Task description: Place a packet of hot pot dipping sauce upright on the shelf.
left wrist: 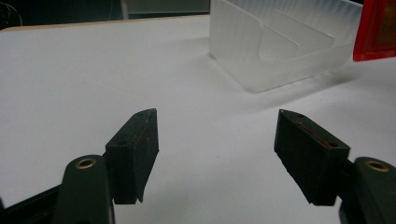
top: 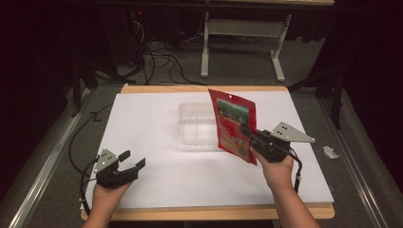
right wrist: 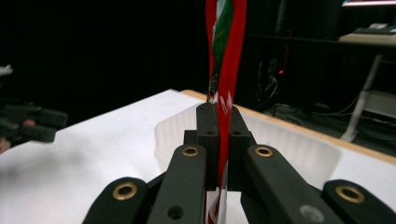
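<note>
While left tongs point(top: 132, 159) gape, red pouch point(top: 233, 124) pinched upright in right tongs point(top: 247, 132).

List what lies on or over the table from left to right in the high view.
Left tool, open and empty → clear plastic container → red pouch, held upright → right tool clamped on the pouch's lower right part, its grey plate sticking out to the right.

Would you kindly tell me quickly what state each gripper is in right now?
Left gripper: open, holding nothing.
Right gripper: closed on the flat red printed foil pouch, held upright.
</note>
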Demonstrator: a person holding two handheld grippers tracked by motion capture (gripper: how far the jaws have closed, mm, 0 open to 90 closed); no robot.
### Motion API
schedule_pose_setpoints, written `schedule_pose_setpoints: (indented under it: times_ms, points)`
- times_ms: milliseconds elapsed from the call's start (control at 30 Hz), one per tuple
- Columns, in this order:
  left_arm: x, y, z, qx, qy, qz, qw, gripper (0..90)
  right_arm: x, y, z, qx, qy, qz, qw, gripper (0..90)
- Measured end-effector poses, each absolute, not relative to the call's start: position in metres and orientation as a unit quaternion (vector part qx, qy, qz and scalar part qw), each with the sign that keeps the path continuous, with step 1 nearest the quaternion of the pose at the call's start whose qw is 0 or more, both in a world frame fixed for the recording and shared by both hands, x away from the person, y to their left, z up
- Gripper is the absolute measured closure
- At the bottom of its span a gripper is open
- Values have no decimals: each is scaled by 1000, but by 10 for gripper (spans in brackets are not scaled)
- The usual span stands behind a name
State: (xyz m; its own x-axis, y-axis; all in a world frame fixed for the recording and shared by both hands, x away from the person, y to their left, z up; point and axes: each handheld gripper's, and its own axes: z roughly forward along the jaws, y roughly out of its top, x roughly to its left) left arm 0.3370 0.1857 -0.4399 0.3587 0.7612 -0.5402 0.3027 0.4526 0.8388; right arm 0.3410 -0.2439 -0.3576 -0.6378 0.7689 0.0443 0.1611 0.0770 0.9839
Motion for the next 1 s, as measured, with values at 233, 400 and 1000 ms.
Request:
schedule_pose_setpoints:
  times_ms: [233,400,1000]
  points:
    - [336,185,-441,501,535,170,659,316,344,-253,-341,352,666,589,293,900]
    - [337,184,-442,502,536,166,658,317,357,-248,-333,362,653,578,330,900]
    - [337,184,-446,511,540,164,649,317,442,-211,-364,388,645,536,382,900]
